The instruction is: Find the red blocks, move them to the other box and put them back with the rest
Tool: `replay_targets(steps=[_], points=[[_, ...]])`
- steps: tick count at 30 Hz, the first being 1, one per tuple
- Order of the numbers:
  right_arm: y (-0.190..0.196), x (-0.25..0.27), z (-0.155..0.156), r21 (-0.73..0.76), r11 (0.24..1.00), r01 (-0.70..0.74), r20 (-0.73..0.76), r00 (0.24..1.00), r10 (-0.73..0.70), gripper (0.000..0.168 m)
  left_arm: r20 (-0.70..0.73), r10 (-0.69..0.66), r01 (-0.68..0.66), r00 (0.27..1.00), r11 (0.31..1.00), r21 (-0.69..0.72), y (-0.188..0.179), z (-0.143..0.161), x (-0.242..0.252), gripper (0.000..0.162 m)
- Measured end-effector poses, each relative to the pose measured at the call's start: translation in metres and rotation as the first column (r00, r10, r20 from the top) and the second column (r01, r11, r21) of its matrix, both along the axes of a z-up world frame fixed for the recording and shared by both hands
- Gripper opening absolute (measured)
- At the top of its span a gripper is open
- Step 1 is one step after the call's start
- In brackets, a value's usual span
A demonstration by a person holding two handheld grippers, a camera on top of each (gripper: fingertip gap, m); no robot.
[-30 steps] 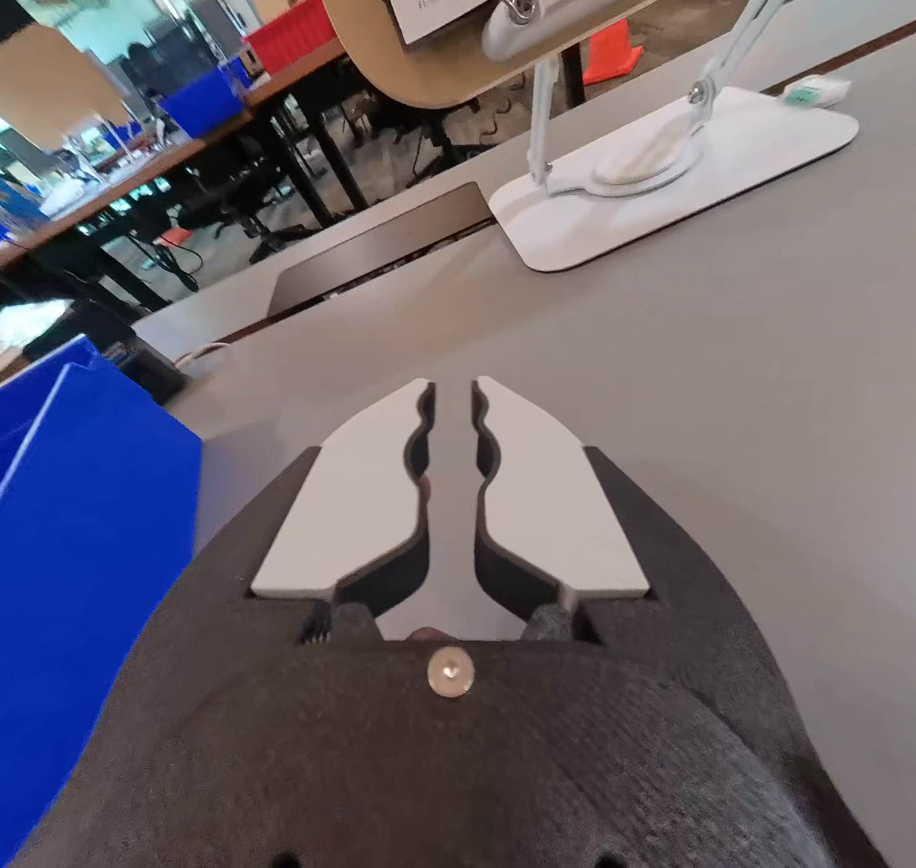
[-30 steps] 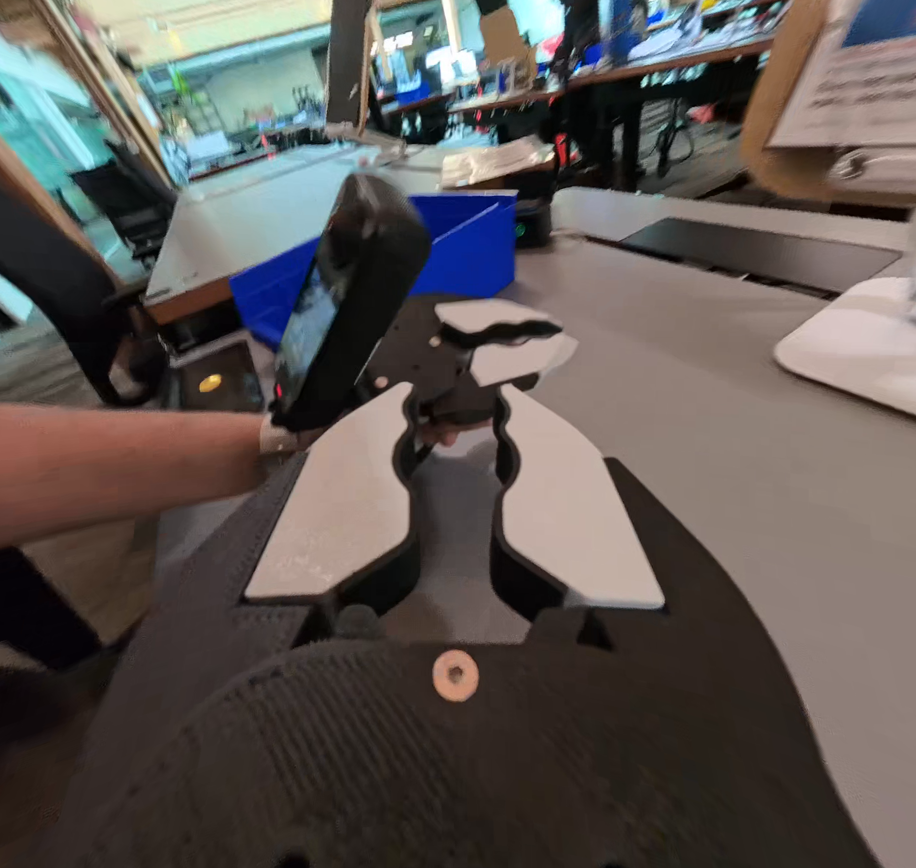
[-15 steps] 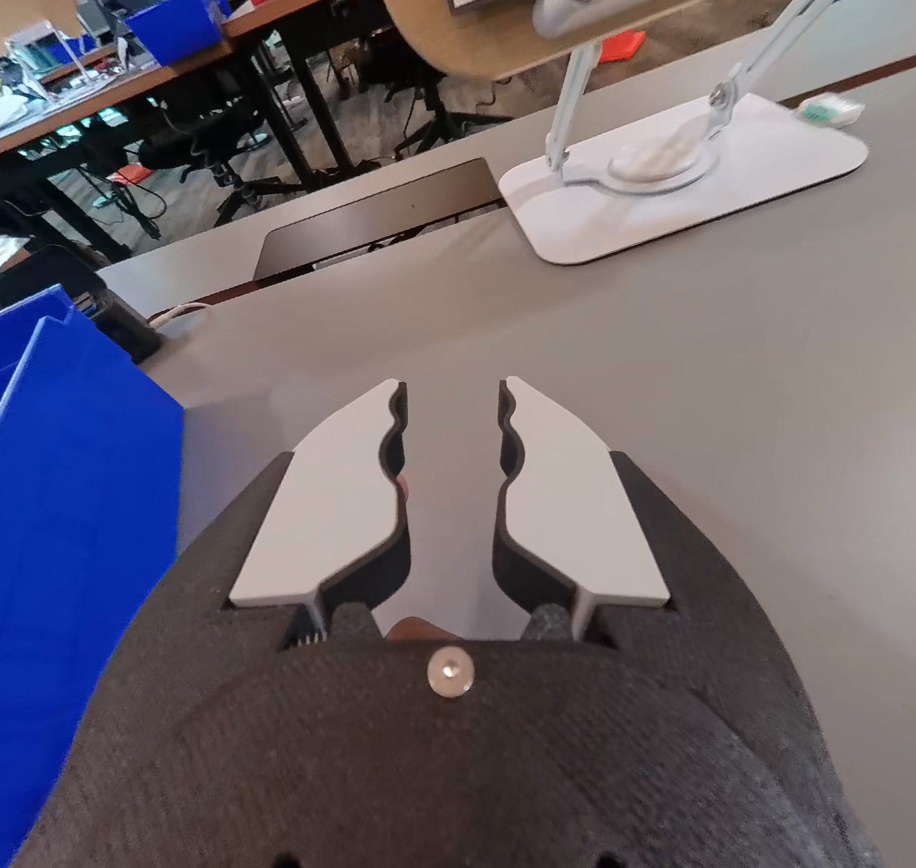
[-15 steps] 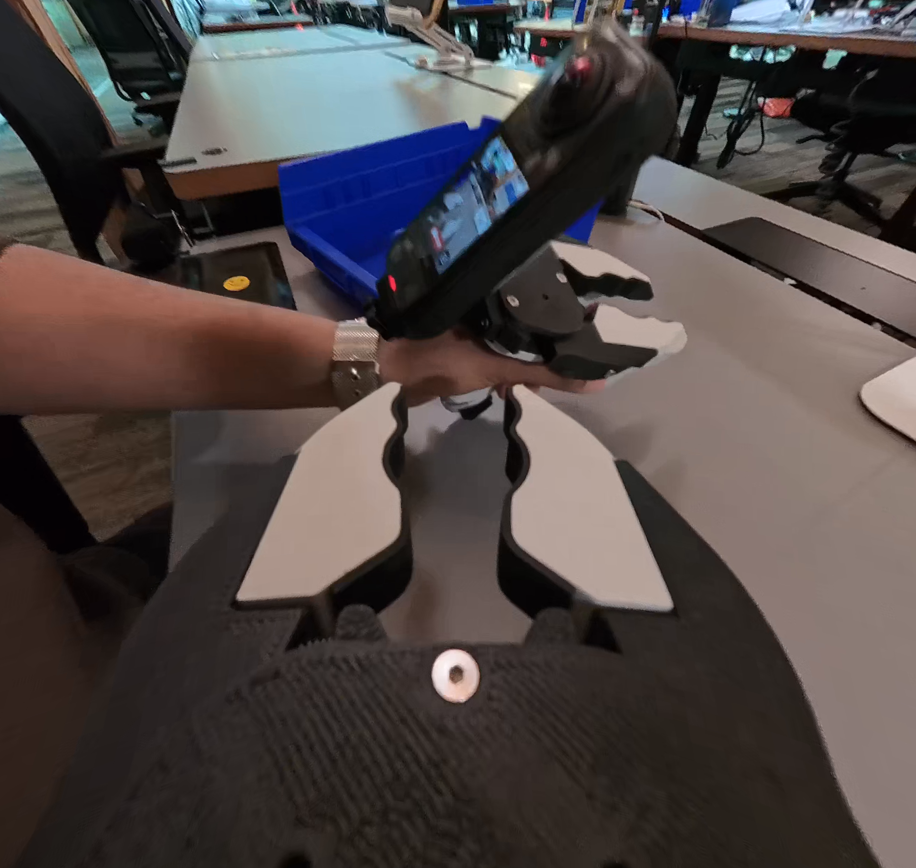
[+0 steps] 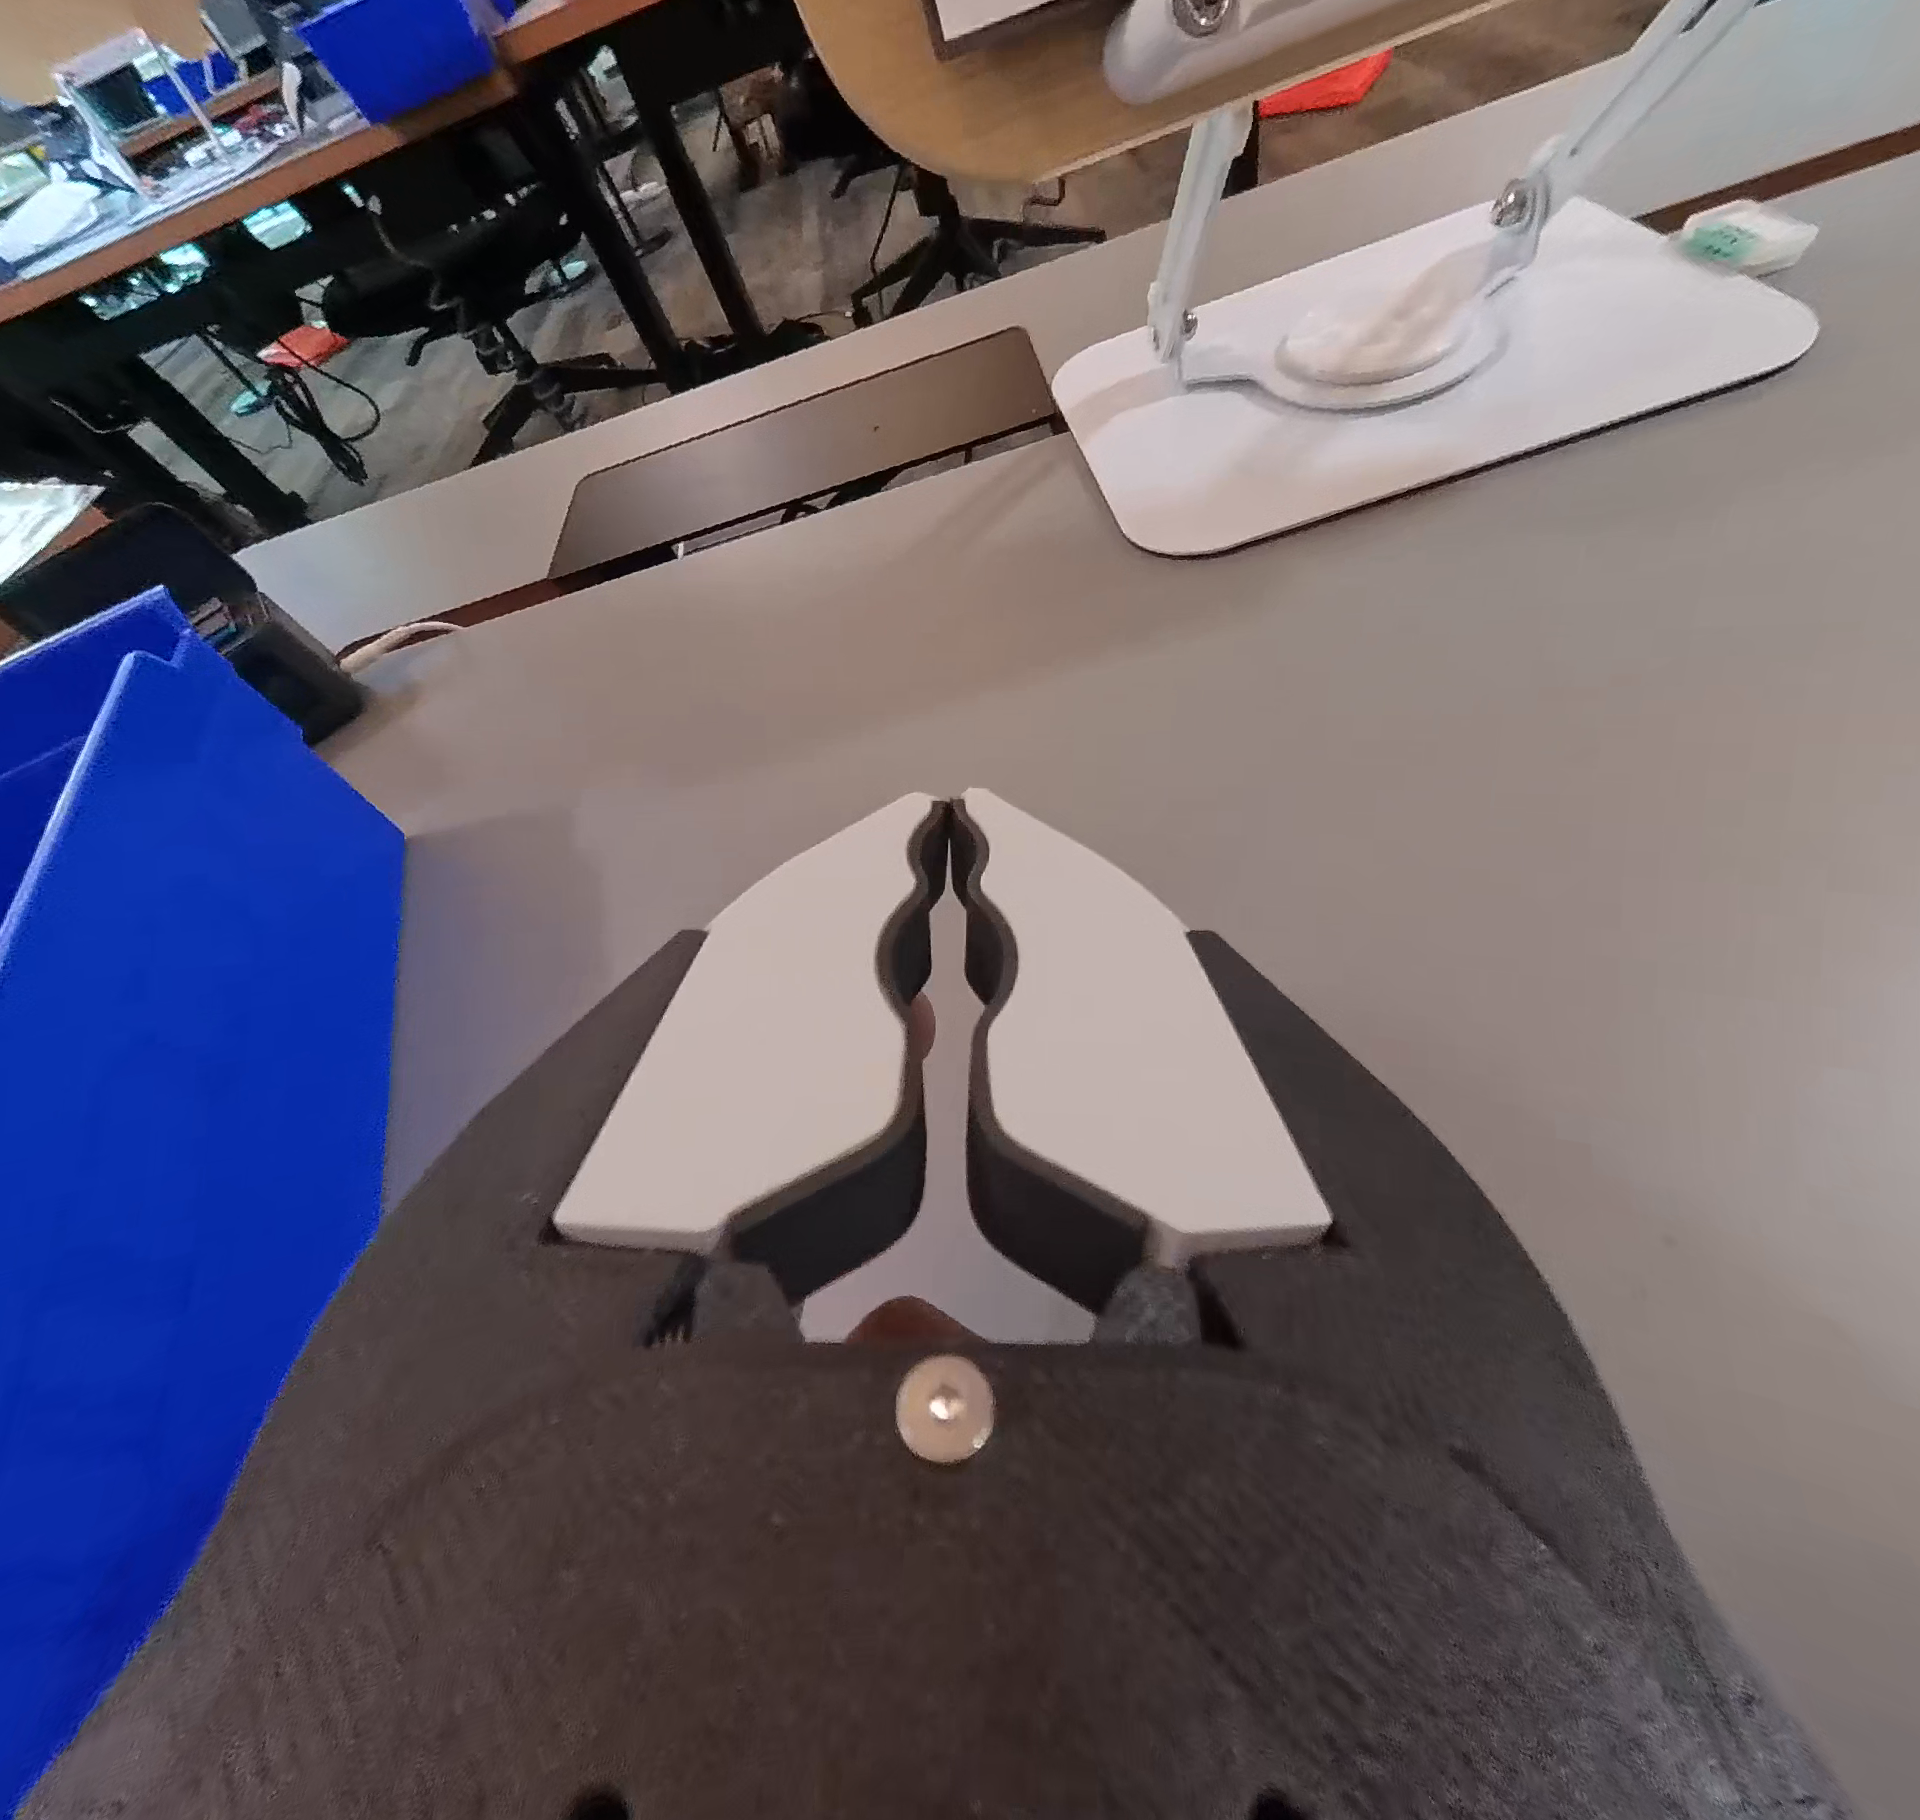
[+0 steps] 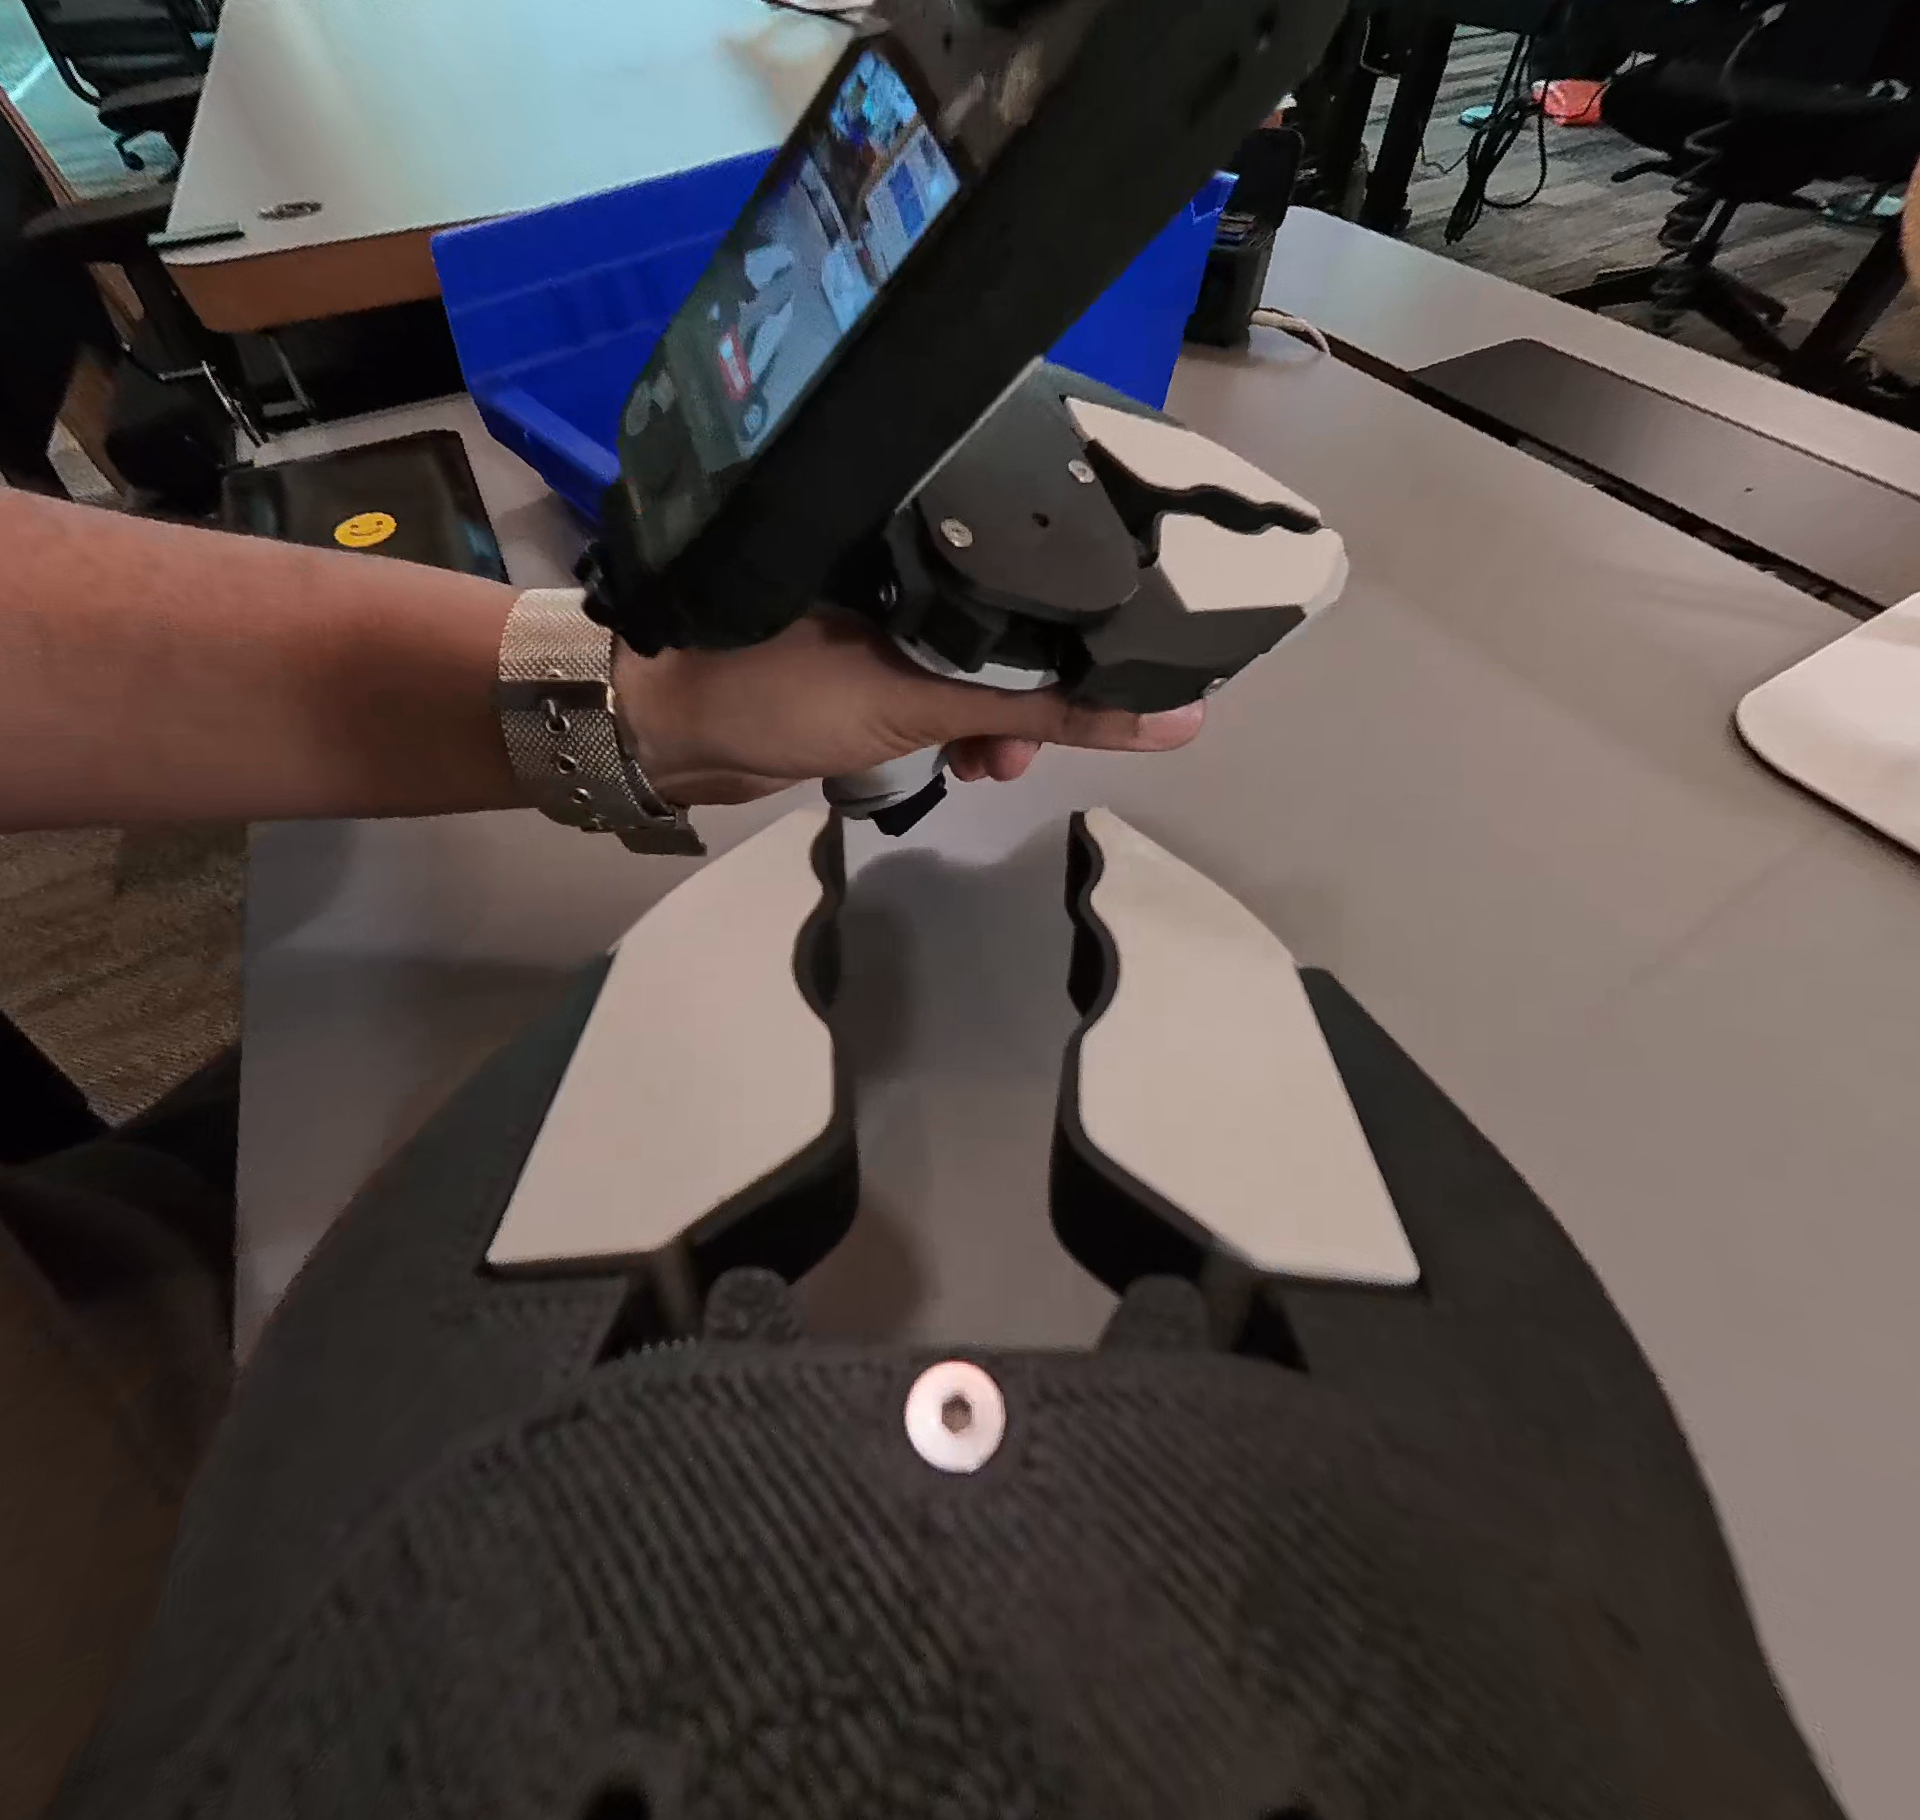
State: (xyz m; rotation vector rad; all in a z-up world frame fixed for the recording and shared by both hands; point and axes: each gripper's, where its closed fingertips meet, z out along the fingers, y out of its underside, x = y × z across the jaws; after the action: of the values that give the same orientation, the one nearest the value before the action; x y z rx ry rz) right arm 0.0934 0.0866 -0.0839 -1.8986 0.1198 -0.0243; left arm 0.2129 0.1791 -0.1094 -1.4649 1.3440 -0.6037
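My left gripper is shut and empty above the grey table. A blue box stands just to its left; its inside is hidden. In the right wrist view my right gripper is open and empty above the table. The left gripper also shows there, held in a hand a little ahead of it, fingers closed. The blue box stands behind that hand. No red blocks are in view.
A white lamp base with its arm stands on the table at the back right. A dark inset panel runs along the far edge. A black tablet with a yellow sticker lies left of the box. Some 15 cm of space lies between my two pairs of fingers. The left tips stand about 25 cm off the white lamp base.
My left gripper opened wider, then closed until its tips met. My right gripper opened wider and turned left, so the hand with the left gripper now looms larger.
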Motion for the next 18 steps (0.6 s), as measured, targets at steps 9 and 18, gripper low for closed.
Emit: replay_targets(steps=[9, 18], points=[[0.005, -0.034, 0.027, 0.202, 0.976, -0.086, -0.324, 0.934, 0.149, 0.045, 0.096, 0.135, -0.143, 0.986, 0.986, 0.086, 0.011, 0.015, -0.004, 0.001], [0.005, -0.032, 0.034, 0.282, 0.960, -0.005, -0.535, 0.829, 0.162, 0.033, 0.199, 0.191, -0.200, 0.961, 0.980, 0.023, 0.009, 0.026, -0.008, 0.001]])
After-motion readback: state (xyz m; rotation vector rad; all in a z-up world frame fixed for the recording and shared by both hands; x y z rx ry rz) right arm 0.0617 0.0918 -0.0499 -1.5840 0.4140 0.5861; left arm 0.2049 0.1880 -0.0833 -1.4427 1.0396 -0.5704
